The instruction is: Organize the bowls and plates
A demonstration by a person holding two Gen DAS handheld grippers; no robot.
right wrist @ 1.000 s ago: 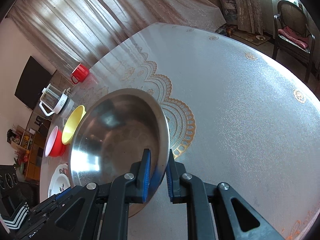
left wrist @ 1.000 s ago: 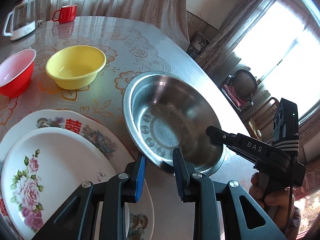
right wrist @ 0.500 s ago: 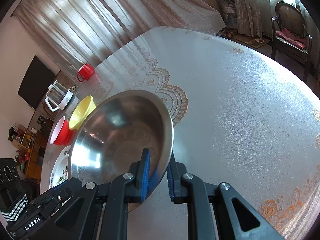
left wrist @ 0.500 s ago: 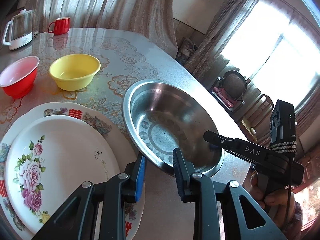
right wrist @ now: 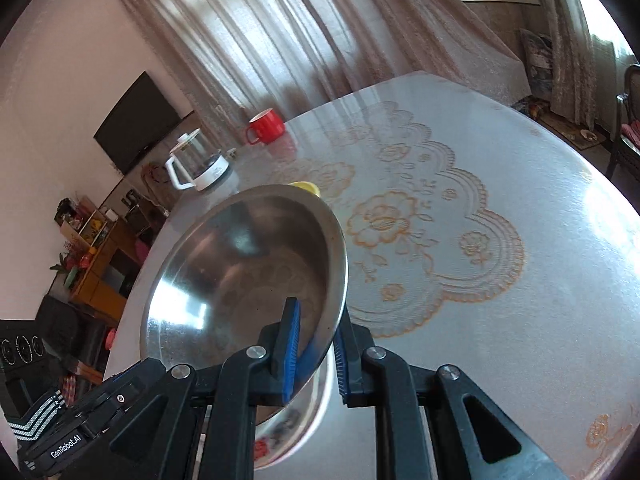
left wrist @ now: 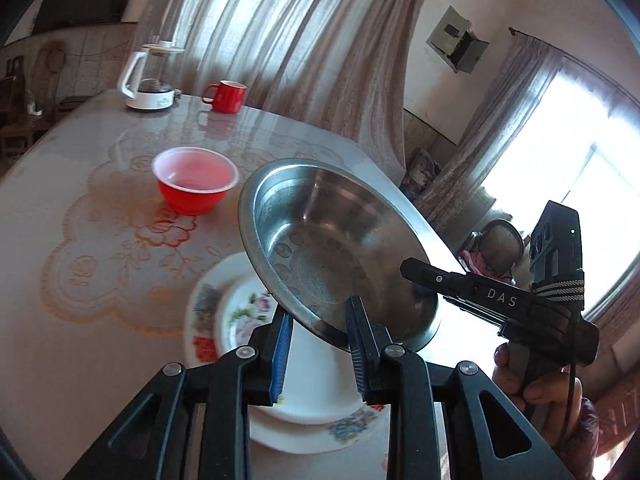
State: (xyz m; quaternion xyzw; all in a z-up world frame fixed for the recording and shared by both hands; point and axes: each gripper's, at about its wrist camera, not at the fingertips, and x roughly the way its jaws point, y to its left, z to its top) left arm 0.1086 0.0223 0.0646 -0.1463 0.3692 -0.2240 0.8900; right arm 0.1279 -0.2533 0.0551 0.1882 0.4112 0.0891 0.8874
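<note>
The steel bowl [left wrist: 332, 240] hangs tilted in the air, held from two sides. My left gripper [left wrist: 318, 332] is shut on its near rim, one finger inside and one outside. My right gripper [right wrist: 314, 344] is shut on the rim at the bowl's [right wrist: 244, 280] other side; it also shows as a black tool [left wrist: 424, 276] at the right of the left wrist view. Two stacked floral plates [left wrist: 240, 312] lie on the table right under the bowl. A red bowl [left wrist: 194, 184] stands beyond them. Only the tip of the yellow bowl [right wrist: 306, 188] peeks over the steel rim.
A red mug [left wrist: 226, 96] and a white-handled glass kettle [left wrist: 150, 80] stand at the table's far edge. The round table [right wrist: 500, 200] with its flowered cover stretches to the right. A person's hand [left wrist: 532, 380] holds the right tool. Chairs stand by the window.
The steel bowl has left the table and moved up and over the stacked plates, tilting as it went. Both grippers kept their hold on its rim.
</note>
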